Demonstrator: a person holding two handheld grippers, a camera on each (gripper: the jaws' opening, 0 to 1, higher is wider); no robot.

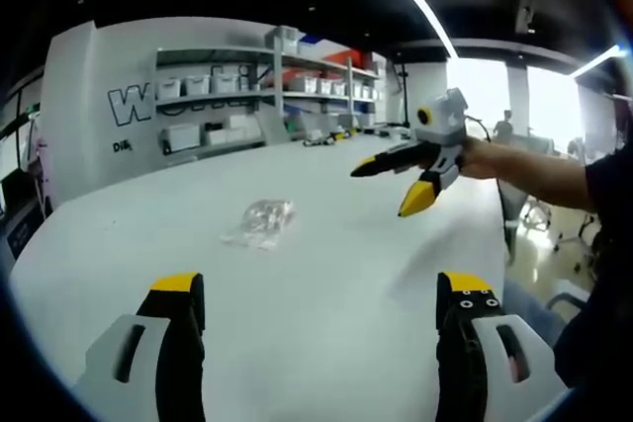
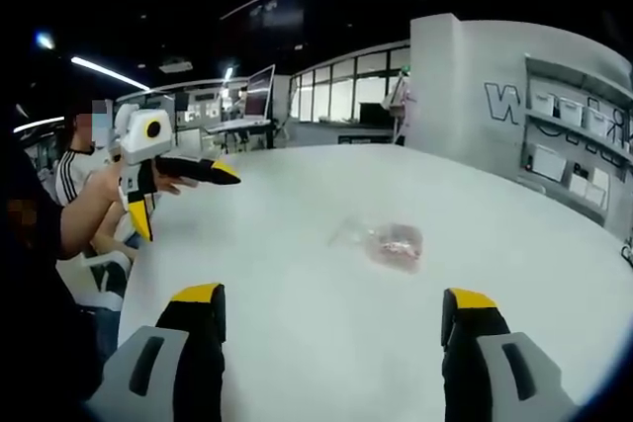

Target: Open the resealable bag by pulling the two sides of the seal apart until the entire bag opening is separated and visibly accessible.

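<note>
Big white table [image 1: 326, 244], bare apart from the clear bag [image 1: 259, 222] lying flat near its middle, well apart from both grippers. Left gripper [image 1: 321, 303] hovers over the near table edge, jaws spread wide, nothing in them. Right gripper [image 2: 331, 315] likewise, jaws released and empty. Behind the table: white wall with dark lettering, shelves [image 1: 267, 91] with white bins, windows [image 2: 346, 81], ceiling strip lights, dark ceiling. A person sits at the table edge.
</note>
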